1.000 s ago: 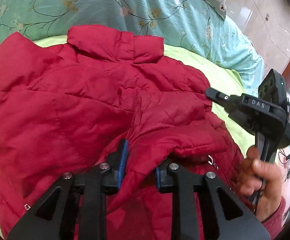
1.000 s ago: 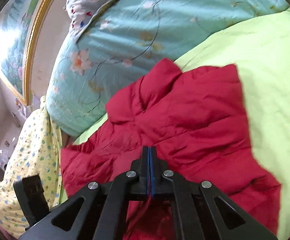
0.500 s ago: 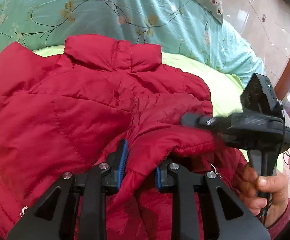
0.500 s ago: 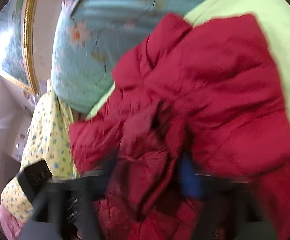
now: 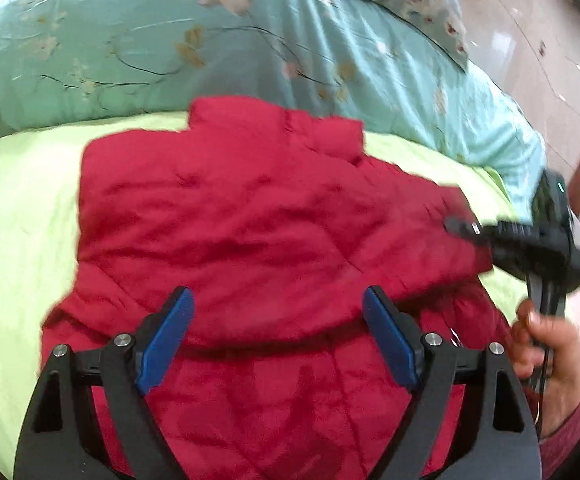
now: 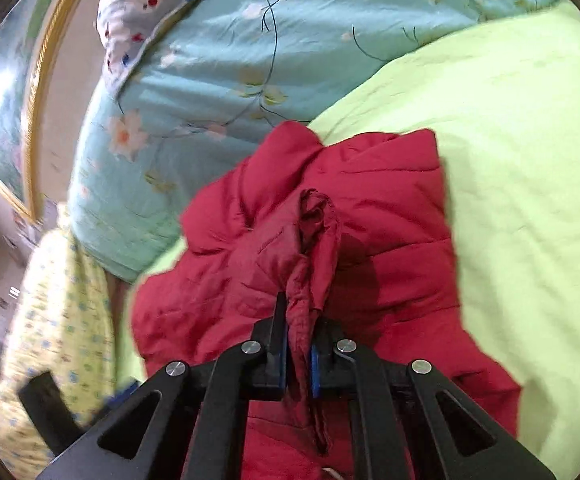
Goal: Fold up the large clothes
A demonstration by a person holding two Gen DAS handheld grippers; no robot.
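A red quilted jacket lies on the lime-green bed sheet, collar toward the far pillow, one side folded over the body. My left gripper is open above the jacket's lower part, holding nothing. My right gripper is shut on a bunched fold of the red jacket, a sleeve end or edge, and lifts it slightly. The right gripper also shows in the left wrist view at the jacket's right edge, held by a hand.
A turquoise floral quilt is piled behind the jacket. A patterned pillow lies on it. Yellow floral fabric hangs at the left of the right wrist view. Tiled floor lies beyond the bed.
My left gripper has let go of the jacket fold and opened wide, pulling back. My right gripper swung in and closed on a fold of jacket fabric. The jacket now lies flatter.
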